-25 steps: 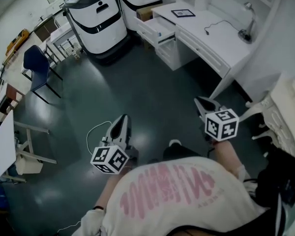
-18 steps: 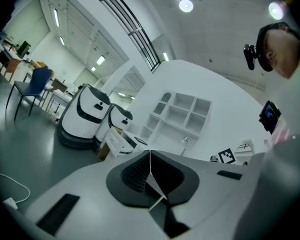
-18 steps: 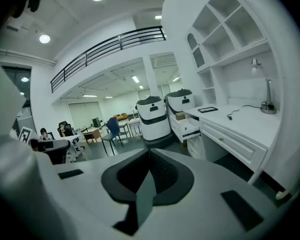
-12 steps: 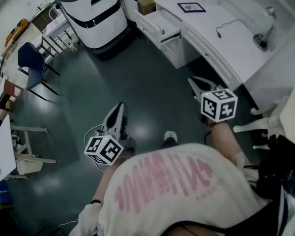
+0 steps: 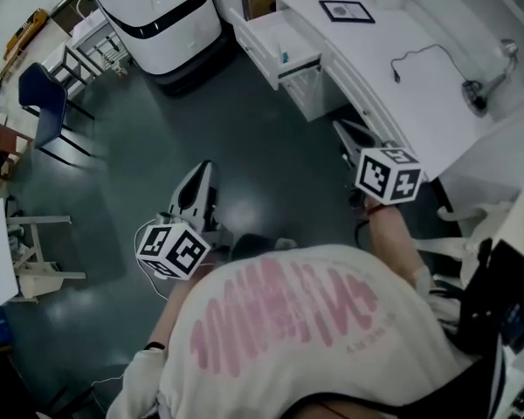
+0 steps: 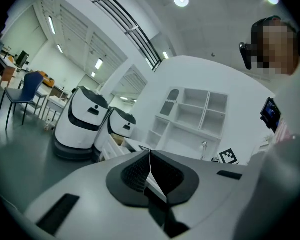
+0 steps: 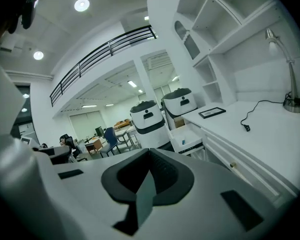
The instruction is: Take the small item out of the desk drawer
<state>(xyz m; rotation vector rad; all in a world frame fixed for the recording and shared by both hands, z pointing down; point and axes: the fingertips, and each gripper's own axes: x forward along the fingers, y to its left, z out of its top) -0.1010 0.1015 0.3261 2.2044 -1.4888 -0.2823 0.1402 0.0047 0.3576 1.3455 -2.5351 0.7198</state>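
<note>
A white desk (image 5: 419,85) stands at the upper right, and its end drawer (image 5: 264,37) is pulled open. A small bluish item (image 5: 284,57) stands inside it; the same item (image 7: 184,141) shows in the drawer (image 7: 187,134) in the right gripper view. My right gripper (image 5: 339,126) hangs in the air beside the desk's front edge, short of the drawer, with its jaws shut and empty (image 7: 149,151). My left gripper (image 5: 204,164) is over the dark floor to the left, also shut on nothing (image 6: 150,151).
Two white mobile robots (image 5: 162,11) stand beside the drawer end of the desk. A framed picture (image 5: 348,10), a cable and a desk lamp (image 5: 485,81) are on the desk. A blue chair (image 5: 39,103) stands at the left, and a white cable loop (image 5: 147,234) lies on the floor.
The person has stepped towards the desk, so the desk and drawer are nearer. Both grippers moved forward with the person and stayed shut.
</note>
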